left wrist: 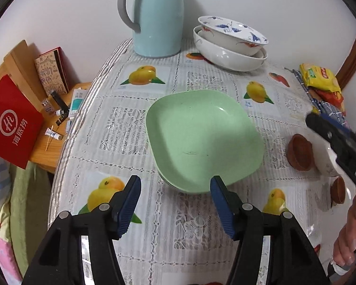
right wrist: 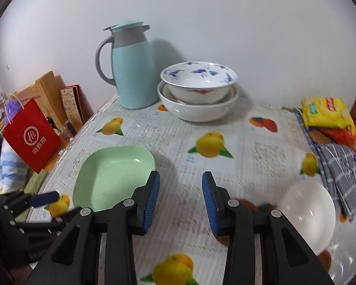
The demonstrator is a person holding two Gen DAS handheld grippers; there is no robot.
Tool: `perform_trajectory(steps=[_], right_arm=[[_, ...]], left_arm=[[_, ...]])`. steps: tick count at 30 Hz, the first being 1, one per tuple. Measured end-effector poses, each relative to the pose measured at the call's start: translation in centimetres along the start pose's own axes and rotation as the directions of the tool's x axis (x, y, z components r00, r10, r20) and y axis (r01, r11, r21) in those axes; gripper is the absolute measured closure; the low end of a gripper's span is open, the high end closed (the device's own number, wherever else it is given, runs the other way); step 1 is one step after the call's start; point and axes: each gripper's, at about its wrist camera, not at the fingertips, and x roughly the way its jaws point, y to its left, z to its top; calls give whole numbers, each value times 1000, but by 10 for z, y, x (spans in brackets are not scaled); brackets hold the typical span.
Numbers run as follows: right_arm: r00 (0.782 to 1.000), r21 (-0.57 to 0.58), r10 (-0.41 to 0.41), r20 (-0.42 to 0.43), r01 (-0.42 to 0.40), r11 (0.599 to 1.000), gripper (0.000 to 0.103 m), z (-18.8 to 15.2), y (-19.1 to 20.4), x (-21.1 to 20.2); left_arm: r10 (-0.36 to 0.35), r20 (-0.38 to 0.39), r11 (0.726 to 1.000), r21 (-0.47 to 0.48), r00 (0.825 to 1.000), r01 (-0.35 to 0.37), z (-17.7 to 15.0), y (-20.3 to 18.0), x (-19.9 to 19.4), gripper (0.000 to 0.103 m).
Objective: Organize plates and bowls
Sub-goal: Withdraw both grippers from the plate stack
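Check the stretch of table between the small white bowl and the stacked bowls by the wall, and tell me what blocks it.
Nothing visible does. Between the small white bowl and the stacked bowls lies only bare tablecloth. The green plate sits off to the left, the snack packets to the right. Both tools are open and empty.

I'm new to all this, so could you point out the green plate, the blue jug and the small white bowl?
green plate (left wrist: pixel 201 133), left wrist view, inner base.
blue jug (right wrist: pixel 134 76), right wrist view, body.
small white bowl (right wrist: pixel 307 213), right wrist view, inside.
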Motion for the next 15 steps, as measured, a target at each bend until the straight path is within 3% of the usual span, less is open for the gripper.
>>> perform_trajectory(steps=[4,7,15], right_arm=[[1000,41,-26,2,25,999,65,-16,-17,-17],[999,69,-49,0,49,996,57,-28,-31,-33],[988,147,-156,9,153,977,50,-62,-73,-82]], left_arm=[[-15,32,1000,13,999,14,-2,-6,-15,44],[-28,49,999,28,998,27,-3,-16,-24,45],[-86,109,992,102,990,75,-7,-62,-54,45]])
